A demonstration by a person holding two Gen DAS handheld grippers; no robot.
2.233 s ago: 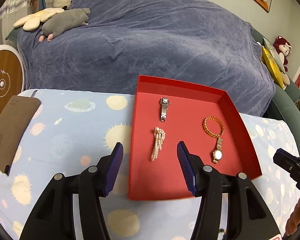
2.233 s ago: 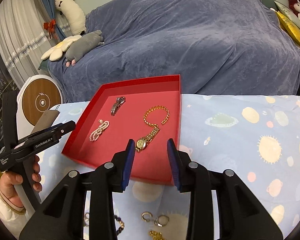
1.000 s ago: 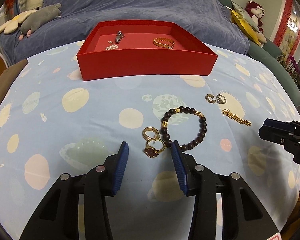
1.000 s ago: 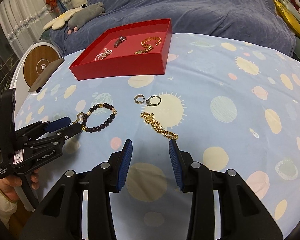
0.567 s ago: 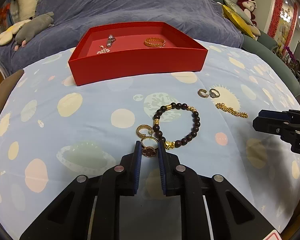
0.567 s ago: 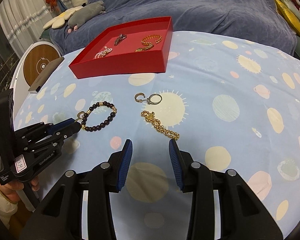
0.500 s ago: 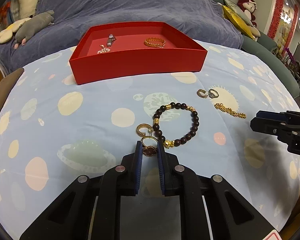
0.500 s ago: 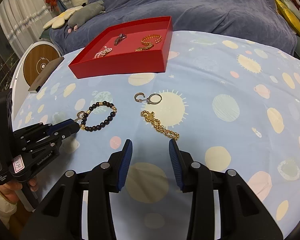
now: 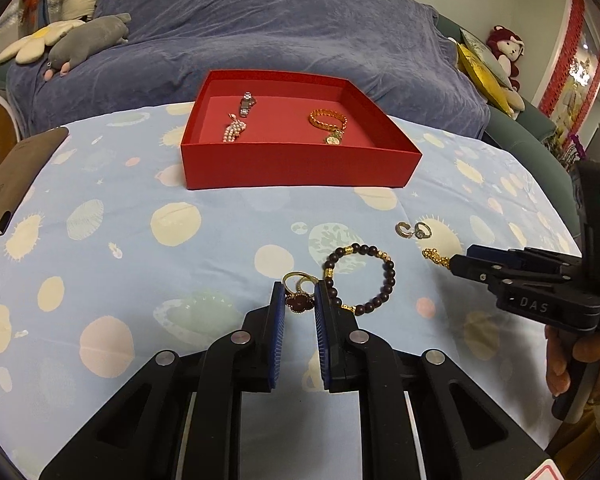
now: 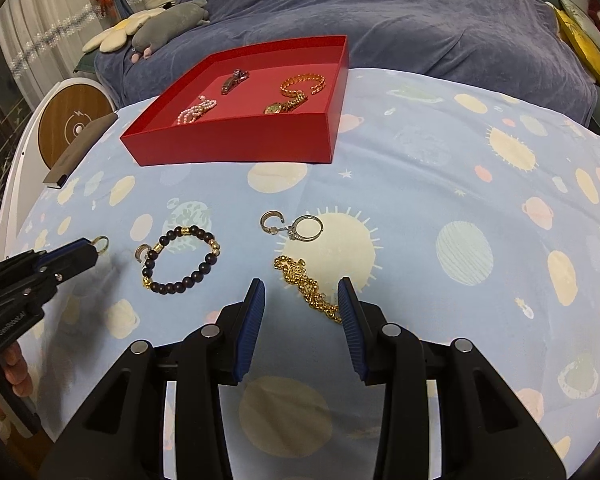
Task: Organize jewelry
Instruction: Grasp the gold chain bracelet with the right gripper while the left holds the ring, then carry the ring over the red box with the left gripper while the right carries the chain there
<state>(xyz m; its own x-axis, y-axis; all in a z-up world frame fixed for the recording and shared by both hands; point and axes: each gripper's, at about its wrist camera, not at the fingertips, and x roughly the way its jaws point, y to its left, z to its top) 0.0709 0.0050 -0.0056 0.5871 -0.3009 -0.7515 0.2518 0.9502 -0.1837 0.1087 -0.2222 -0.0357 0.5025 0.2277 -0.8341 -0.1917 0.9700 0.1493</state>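
Note:
My left gripper (image 9: 299,300) is shut on a gold ring with a dark red stone (image 9: 299,302) and holds it just above the cloth. In the right wrist view the left gripper (image 10: 90,250) shows with the ring's gold band (image 10: 100,243) at its tip. A second gold ring (image 9: 300,279) and a dark bead bracelet (image 9: 360,276) lie beside it. My right gripper (image 10: 301,294) is open over a gold chain (image 10: 306,286). The red tray (image 9: 300,164) holds a watch, a pearl piece and a gold bracelet.
Two silver rings (image 10: 292,226) lie between the chain and the tray. A brown notebook (image 9: 16,176) lies at the cloth's left edge. A sofa under a blue-grey cover (image 9: 260,28) stands behind the table. A round white device (image 10: 72,120) stands at the left.
My left gripper closed on the red-stone ring and lifted it slightly away from the other gold ring. My right gripper moved forward over the gold chain and stayed open.

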